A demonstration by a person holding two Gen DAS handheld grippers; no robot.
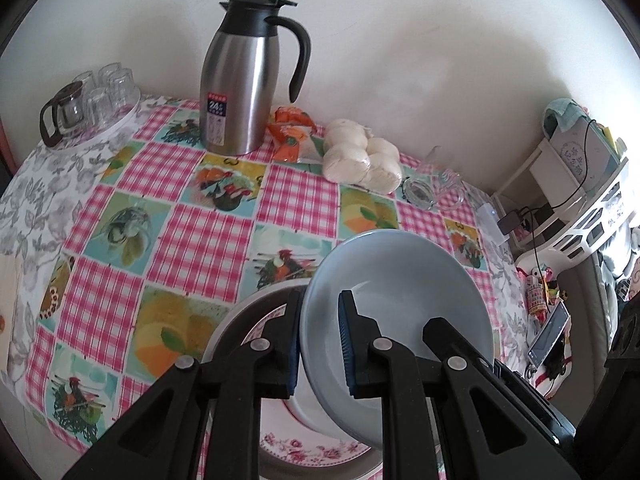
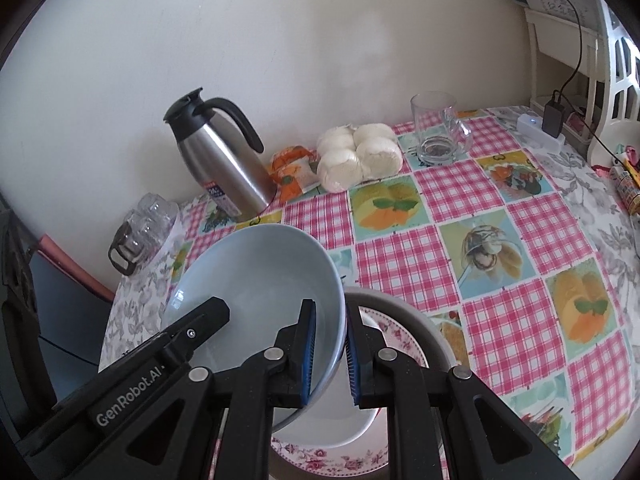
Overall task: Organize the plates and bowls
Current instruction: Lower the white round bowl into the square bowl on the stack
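A light blue bowl (image 1: 400,280) (image 2: 256,280) hangs tilted above a stack of dishes. My left gripper (image 1: 320,344) is shut on its rim, one pad inside and one outside. On the opposite rim my right gripper (image 2: 330,354) is shut the same way. Each gripper shows in the other's view: the right gripper (image 1: 436,330) and the left gripper (image 2: 212,312). Under the bowl lie a white bowl (image 2: 340,428) (image 1: 316,412), a pink floral plate (image 1: 312,450) (image 2: 384,328) and a grey dish (image 1: 240,312) (image 2: 420,312) that holds them.
On the checked tablecloth (image 1: 192,248) stand a steel thermos jug (image 1: 240,92) (image 2: 224,168), a tray of upturned glasses (image 1: 100,96), a bag of white buns (image 1: 360,156) (image 2: 360,156), an orange packet (image 1: 292,132) and a glass mug (image 2: 438,132). A white shelf (image 1: 580,184) with cables is at the right.
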